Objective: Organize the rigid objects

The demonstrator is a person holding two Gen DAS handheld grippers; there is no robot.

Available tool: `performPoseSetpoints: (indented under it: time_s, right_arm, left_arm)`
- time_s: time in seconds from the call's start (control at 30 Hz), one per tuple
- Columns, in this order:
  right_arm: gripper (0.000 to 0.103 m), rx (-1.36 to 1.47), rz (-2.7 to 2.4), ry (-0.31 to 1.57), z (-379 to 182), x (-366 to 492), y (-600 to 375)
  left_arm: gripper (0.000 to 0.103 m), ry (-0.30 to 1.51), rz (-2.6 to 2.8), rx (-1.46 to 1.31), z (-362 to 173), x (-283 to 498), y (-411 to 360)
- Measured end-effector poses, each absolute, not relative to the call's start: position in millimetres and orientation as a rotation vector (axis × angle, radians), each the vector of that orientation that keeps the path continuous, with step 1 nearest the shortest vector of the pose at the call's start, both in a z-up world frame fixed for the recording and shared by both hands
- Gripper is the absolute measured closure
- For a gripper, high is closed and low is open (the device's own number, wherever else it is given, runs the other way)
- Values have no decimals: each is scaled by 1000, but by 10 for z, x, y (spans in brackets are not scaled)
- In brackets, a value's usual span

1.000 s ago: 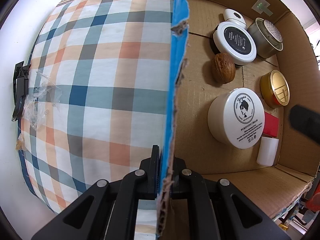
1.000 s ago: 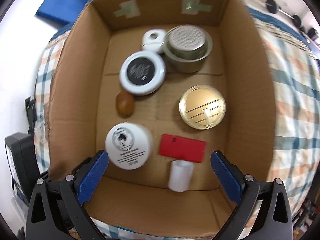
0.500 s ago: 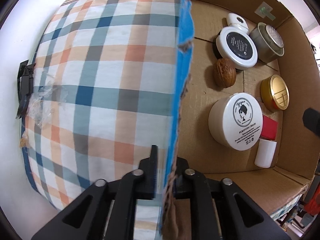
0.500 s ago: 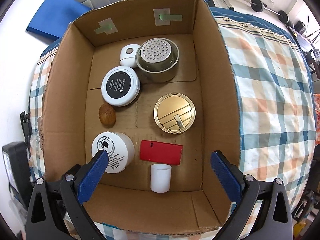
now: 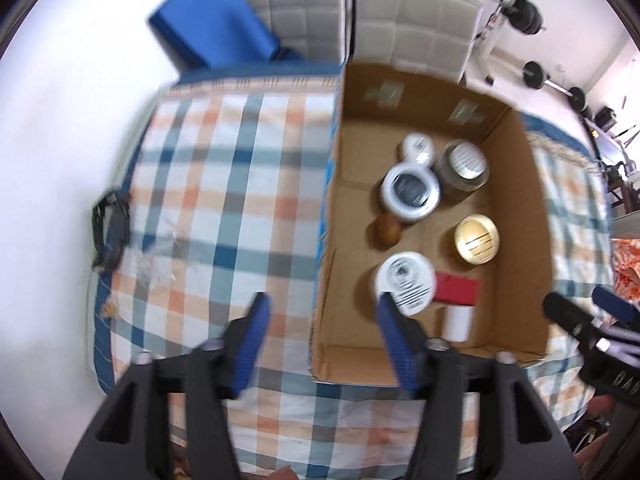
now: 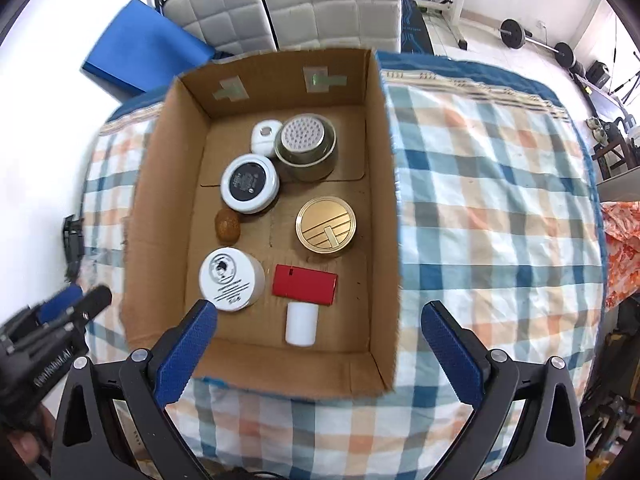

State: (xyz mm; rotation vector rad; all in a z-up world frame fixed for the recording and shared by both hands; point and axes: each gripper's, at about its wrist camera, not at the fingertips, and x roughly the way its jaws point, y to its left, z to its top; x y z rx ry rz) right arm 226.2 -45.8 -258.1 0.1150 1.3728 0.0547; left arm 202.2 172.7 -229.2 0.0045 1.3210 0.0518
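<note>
An open cardboard box (image 6: 380, 208) sits on a plaid cloth. Inside lie a white cream jar (image 6: 230, 280), a red case (image 6: 305, 284), a white cylinder (image 6: 301, 324), a gold-lidded tin (image 6: 326, 224), a walnut (image 6: 227, 225), a black-topped white jar (image 6: 249, 183), a glass jar with a silver lid (image 6: 306, 144) and a small white item (image 6: 265, 134). The box also shows in the left wrist view (image 5: 328, 240). My left gripper (image 5: 324, 336) is open and empty, above the box's left wall. My right gripper (image 6: 320, 344) is open and empty, above the box's near end.
The plaid cloth (image 6: 488, 216) spreads right of the box and left of it (image 5: 224, 200). A clear plastic wrapper (image 5: 160, 256) and a black object (image 5: 108, 228) lie at the cloth's left edge. A blue pad (image 6: 144, 52) and grey cushions (image 6: 288, 4) stand behind.
My left gripper has let go of the box's left wall, opened and pulled back up. My right gripper has risen higher, still open.
</note>
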Motion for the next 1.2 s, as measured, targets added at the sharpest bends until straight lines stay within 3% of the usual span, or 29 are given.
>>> performPoseSetpoints:
  time_s: [0.37,0.83,1.2]
  right_arm:
    - [0,162,38,1262,-1531,1765,-840]
    - [0,198,30,1122,-418,1275,-1248]
    - [0,161,72,1056,-37,1198,-1134]
  left_arm:
    - [23,1138,-29,-20,-1223,1806,1394]
    - [23,1033,-39,-23,-442,1414,1173]
    - [23,984,-31,13,-190,1217,1085]
